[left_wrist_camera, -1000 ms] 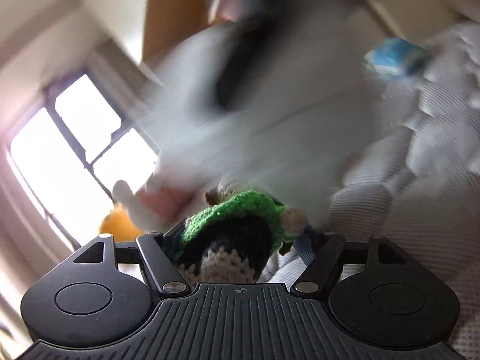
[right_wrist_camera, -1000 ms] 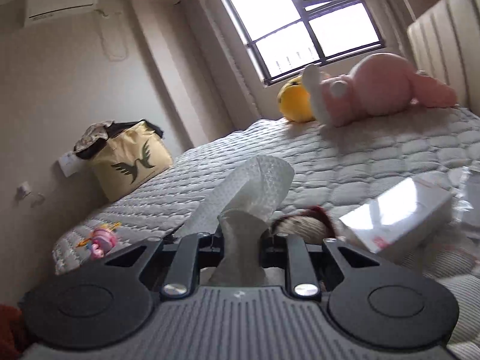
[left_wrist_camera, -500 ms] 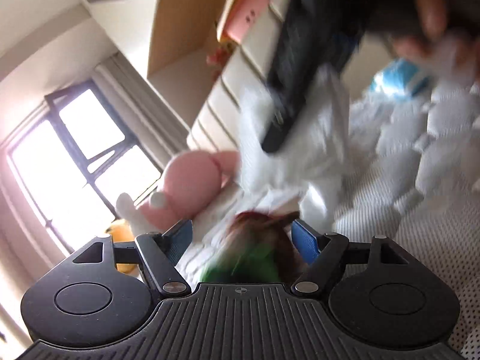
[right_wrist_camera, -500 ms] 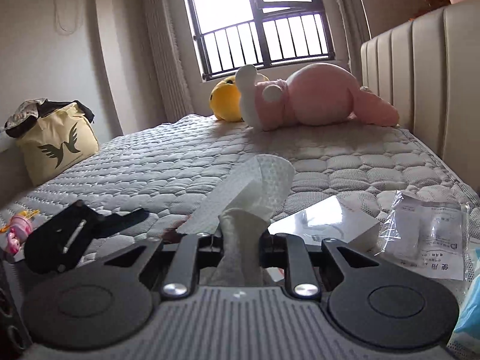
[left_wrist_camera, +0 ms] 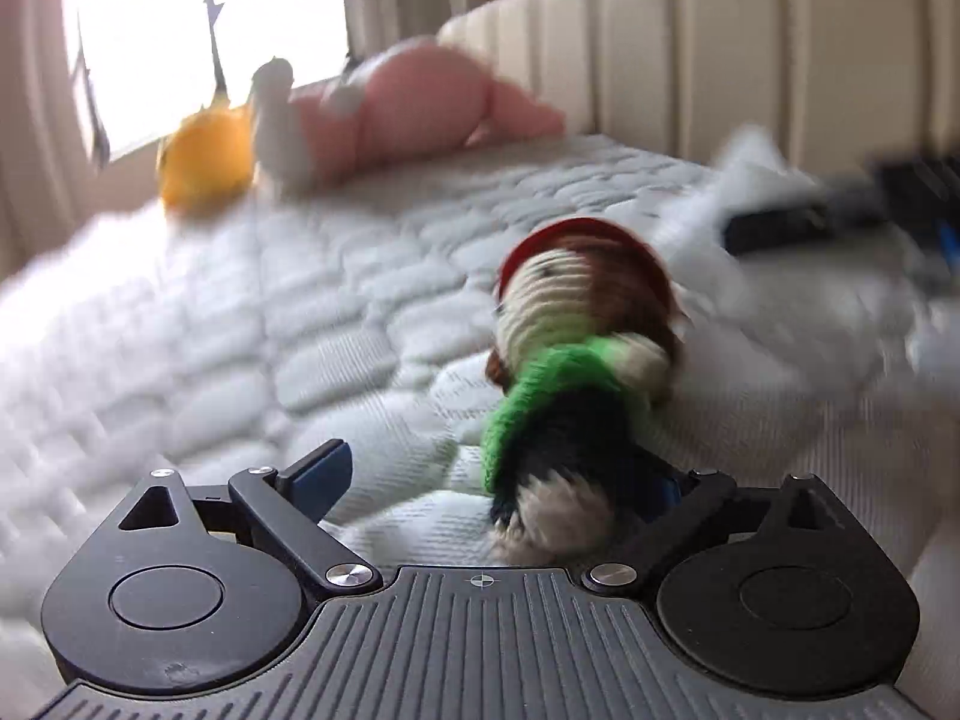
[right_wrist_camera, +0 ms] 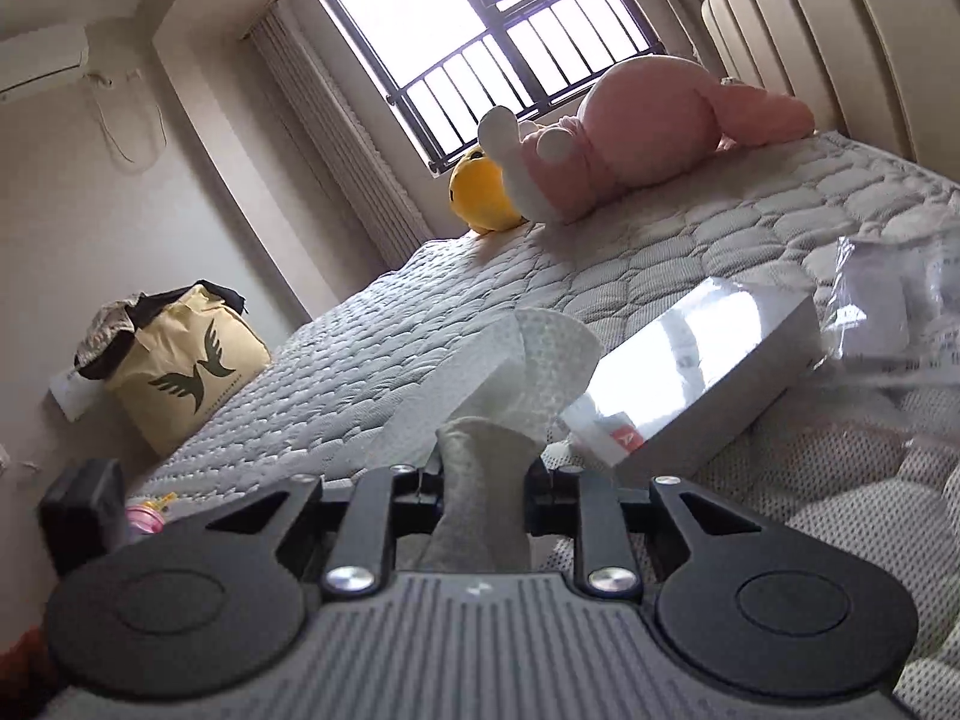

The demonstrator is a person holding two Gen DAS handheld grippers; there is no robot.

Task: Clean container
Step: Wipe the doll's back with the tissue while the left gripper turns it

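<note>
Left black two-finger tongs: jaws spread wide, blue-padded finger clear on one side, the other finger hidden behind a crocheted doll. Right black two-finger tongs: jaws drawn close, clamped on a folded white wipe.

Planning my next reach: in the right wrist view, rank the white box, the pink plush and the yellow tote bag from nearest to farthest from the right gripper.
1. White box, just ahead, right.
2. Yellow tote bag, left, off the bed.
3. Pink plush, far end by the window.
</note>
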